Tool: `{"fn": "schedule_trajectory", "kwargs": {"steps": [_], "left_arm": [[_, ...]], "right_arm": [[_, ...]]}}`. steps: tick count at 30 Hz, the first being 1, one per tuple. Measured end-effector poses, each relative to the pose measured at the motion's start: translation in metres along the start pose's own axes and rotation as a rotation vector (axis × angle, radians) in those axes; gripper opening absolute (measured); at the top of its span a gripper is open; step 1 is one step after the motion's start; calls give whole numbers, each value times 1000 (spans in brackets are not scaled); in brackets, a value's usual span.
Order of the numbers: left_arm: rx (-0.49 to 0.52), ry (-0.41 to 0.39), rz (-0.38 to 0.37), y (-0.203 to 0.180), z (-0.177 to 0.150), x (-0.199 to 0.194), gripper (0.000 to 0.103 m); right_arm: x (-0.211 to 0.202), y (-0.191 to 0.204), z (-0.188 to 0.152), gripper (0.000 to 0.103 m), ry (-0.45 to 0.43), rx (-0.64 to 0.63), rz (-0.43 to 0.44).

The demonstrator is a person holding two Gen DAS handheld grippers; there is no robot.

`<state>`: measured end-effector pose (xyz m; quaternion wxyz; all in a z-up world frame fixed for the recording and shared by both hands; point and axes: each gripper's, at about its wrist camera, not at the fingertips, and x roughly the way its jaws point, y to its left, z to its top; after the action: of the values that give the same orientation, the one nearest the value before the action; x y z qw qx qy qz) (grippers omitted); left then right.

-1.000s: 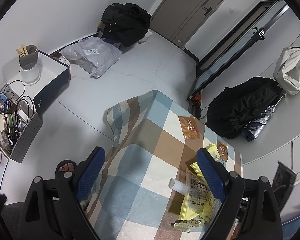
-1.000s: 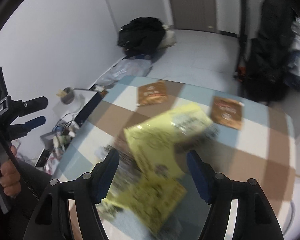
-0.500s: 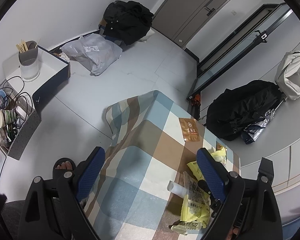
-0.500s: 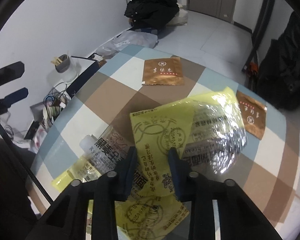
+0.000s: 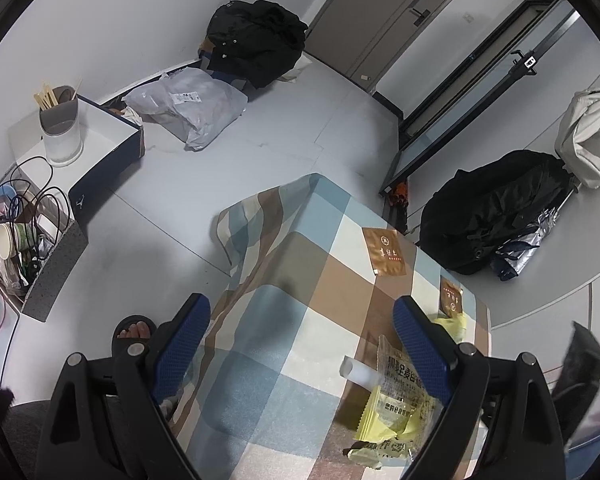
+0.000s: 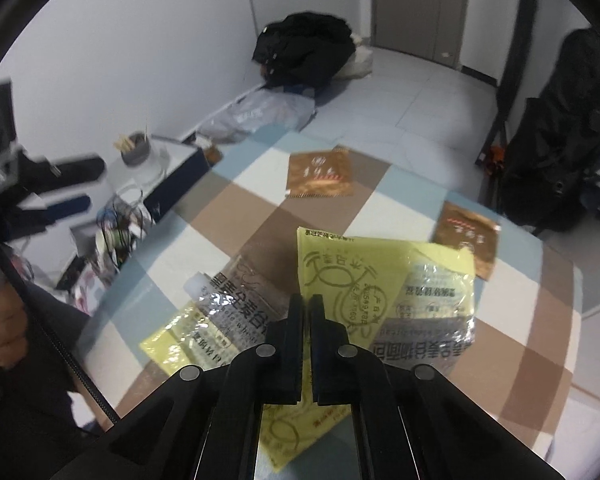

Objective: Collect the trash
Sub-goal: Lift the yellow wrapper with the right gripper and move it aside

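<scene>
Right gripper point(image 6: 305, 308) has its jaws pinched tight on the yellow wrapper point(image 6: 340, 268), which sits over the near edge of the checkered surface point(image 6: 260, 216). Left gripper point(image 5: 300, 344) hangs with jaws wide open and empty over the surface's left edge. Clear-and-yellow wrapper point(image 6: 220, 316) lies just left; two brown sachets point(image 6: 320, 176) toward the far edge.
</scene>
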<state>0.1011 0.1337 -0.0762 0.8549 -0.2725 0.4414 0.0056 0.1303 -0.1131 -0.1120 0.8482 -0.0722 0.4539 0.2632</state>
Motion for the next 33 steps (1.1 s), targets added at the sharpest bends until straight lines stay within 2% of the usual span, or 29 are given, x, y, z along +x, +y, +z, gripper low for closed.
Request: {"fn": "schedule_trajectory", "kwargs": {"steps": [7, 14, 21, 23, 25, 26, 29, 31, 32, 33], "left_arm": [[55, 11, 4, -8, -6, 2, 91], [145, 51, -23, -21, -20, 1, 91], [159, 66, 6, -27, -32, 1, 91], [162, 66, 11, -29, -35, 0, 91], [171, 65, 21, -30, -37, 0, 91], [173, 65, 24, -31, -38, 0, 91], [173, 69, 37, -31, -40, 2, 91], [163, 71, 41, -30, -40, 3, 91], [159, 73, 42, -29, -40, 4, 91], [157, 74, 41, -29, -40, 4, 91]], "right_arm": [[-51, -19, -14, 2, -67, 97, 36], [-83, -22, -41, 2, -103, 106, 39], [-62, -3, -97, 4, 11, 24, 22], [-54, -3, -109, 7, 49, 22, 20], [-52, -7, -118, 8, 50, 40, 17], [-52, -11, -121, 13, 50, 54, 26], [-58, -17, -126, 52, 20, 74, 10], [-64, -19, -126, 60, -19, 55, -3], [-63, -19, -125, 70, -20, 39, -35], [-61, -19, -125, 73, -20, 25, -64]]}}
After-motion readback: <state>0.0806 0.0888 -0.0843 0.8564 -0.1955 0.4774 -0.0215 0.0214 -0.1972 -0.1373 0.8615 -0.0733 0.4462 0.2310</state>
